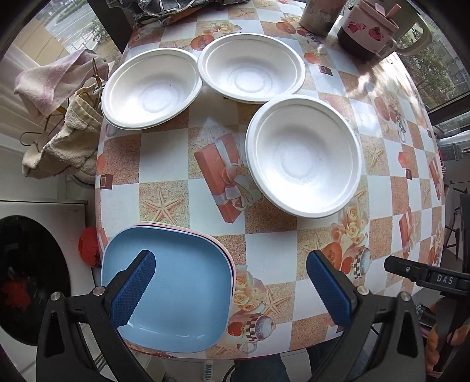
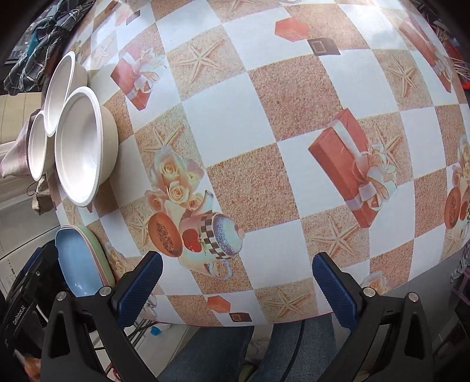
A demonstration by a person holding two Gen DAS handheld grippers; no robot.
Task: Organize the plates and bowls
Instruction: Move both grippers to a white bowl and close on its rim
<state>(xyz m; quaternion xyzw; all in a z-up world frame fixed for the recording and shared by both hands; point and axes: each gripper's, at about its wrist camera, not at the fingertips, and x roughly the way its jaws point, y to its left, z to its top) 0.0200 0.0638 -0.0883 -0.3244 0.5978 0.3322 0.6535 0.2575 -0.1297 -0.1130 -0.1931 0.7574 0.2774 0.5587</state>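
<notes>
- My left gripper point(image 1: 230, 282) has its blue-padded fingers point(image 1: 133, 289) spread wide and gripping nothing; it hangs over the near edge of the worktop point(image 1: 164, 158)
- Under its left finger sits the stack of square plates point(image 1: 188, 293), a blue one on top with pink edges showing beneath, at the near-left corner of the worktop
- Three white bowls point(image 1: 151, 88) lie on the checked cloth: one at the left edge, a second point(image 1: 251, 67) just beside it toward the far side with rims touching or overlapping, a third point(image 1: 304, 155) nearer the middle, close to the second
- Each bowl seems to show a second rim beneath, so they may be stacked pairs; I cannot tell for sure
- At the far edge stand a pink-lidded mug point(image 1: 368, 28) and a tall cup point(image 1: 318, 13); towels point(image 1: 58, 123) hang off the left side
- My right gripper point(image 2: 236, 282) also has its fingers point(image 2: 335, 291) spread apart and holding nothing, over the near edge above bare cloth
- From the right wrist view the bowls point(image 2: 79, 147) cluster at the far left and the plate stack point(image 2: 77, 261) sits at the near-left corner beside the left gripper's body point(image 2: 26, 296)
- A person's jeans point(image 2: 211, 352) show below the worktop edge
</notes>
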